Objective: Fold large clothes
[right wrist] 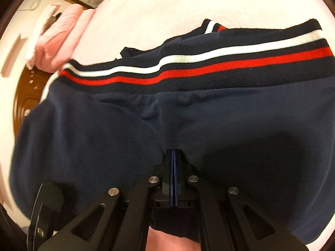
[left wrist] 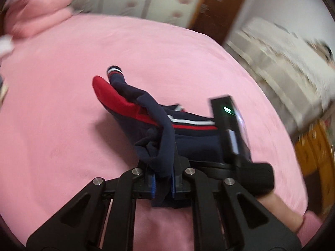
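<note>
Sweater [right wrist: 146,125] mid-fold over pink bed [left wrist: 62,125]: left gripper [left wrist: 162,183] pinching dark cloth, right gripper [right wrist: 174,161] pressed together on fabric. Next, probably: carry held edge across, lay flat.

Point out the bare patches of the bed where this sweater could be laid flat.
The pink bed is bare left of the sweater, up to the pink bedding at the head. Beyond the cuff it is also bare. It is crowded by the left gripper and right gripper.
</note>
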`<state>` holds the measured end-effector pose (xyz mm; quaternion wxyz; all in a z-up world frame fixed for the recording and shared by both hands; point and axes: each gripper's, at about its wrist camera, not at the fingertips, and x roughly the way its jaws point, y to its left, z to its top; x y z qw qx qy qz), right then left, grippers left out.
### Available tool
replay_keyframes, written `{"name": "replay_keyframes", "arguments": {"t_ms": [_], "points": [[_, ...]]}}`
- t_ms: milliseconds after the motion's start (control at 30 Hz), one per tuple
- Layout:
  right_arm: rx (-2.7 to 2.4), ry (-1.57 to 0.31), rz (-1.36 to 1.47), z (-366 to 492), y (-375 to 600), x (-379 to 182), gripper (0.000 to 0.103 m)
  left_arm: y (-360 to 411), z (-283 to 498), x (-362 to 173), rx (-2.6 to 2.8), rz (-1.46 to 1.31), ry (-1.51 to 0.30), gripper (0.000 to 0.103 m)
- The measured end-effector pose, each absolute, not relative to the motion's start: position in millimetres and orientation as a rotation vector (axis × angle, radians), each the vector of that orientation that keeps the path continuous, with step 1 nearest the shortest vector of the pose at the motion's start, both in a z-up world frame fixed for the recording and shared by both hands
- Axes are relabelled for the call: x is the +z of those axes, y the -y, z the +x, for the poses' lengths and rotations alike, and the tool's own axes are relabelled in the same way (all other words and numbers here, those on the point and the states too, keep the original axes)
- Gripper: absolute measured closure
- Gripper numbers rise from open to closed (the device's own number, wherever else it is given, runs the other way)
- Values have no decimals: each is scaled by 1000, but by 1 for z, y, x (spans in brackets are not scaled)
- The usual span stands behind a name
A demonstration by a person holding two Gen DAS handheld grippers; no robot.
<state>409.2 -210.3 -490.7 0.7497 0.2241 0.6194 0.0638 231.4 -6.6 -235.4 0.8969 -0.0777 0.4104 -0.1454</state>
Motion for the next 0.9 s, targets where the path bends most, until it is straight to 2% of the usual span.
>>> {"name": "replay_keyframes", "arguments": {"t_ms": [267,500,767,833,867,900], "points": [[195,-1359,541,400,264,-475,103,44,213,-206,-325,2,-823,97],[340,-1385,631,396,328,-466,103,117,184,-187,-312,121,-819,97],[298,-1350,684,382,429,-427,101,182,164,-233,-280,235,-990,96],[233,-1326,654,378,453,-415,95,194,163,-243,-269,260,-1025,95],[213,-1317,647,378,462,-406,93,199,159,-245,-262,272,-1023,94],[203,-1299,659,375,473,-396,93,203,156,-246,-266,277,-1027,88]]}}
